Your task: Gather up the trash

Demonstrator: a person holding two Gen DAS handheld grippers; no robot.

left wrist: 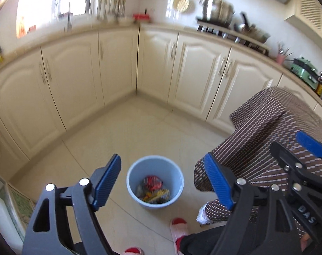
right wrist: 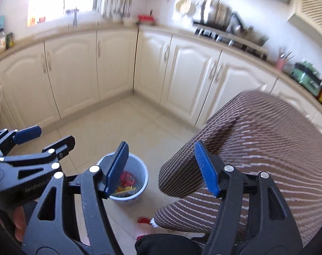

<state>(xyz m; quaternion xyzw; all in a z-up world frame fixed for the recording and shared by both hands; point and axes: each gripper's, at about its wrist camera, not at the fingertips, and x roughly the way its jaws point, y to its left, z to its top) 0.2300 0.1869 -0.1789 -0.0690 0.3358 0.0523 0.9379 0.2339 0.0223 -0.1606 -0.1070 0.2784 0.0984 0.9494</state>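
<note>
Trash [left wrist: 153, 188] lies in a blue bin [left wrist: 131, 182] on the tiled floor [left wrist: 122, 131], red and yellow wrappers heaped at its bottom; in the left wrist view the bin stands low in the middle, between the two blue pads of the left gripper [left wrist: 162, 183], which stands wide open with nothing between its jaws. At far left a strip of patterned mat [left wrist: 20, 201] lies by a white edge; behind the bin cream cabinets [left wrist: 76, 70] meet in a corner, under a worktop [left wrist: 118, 26] with a tap [left wrist: 69, 19], hanging utensils [left wrist: 114, 2], a red item [left wrist: 141, 17] and, further right, steel pots [left wrist: 219, 9] on a stove [left wrist: 231, 33]; a green appliance [left wrist: 305, 71] sits near the right end. Right of the bin a person's leg [left wrist: 256, 140] in brown dotted cloth fills the frame, red slippers [left wrist: 179, 228] on the floor below it; the right gripper [left wrist: 292, 148] shows at the right edge.

From the right wrist view the left gripper [right wrist: 44, 136] sits at far left, jaws apart; the bin [right wrist: 142, 174] is partly hidden behind the left pad of the right gripper [right wrist: 163, 170], which is also open and empty; the leg [right wrist: 256, 140] looms at right, touching neither pad as far as can be told. Both views are blurred towards the top.
</note>
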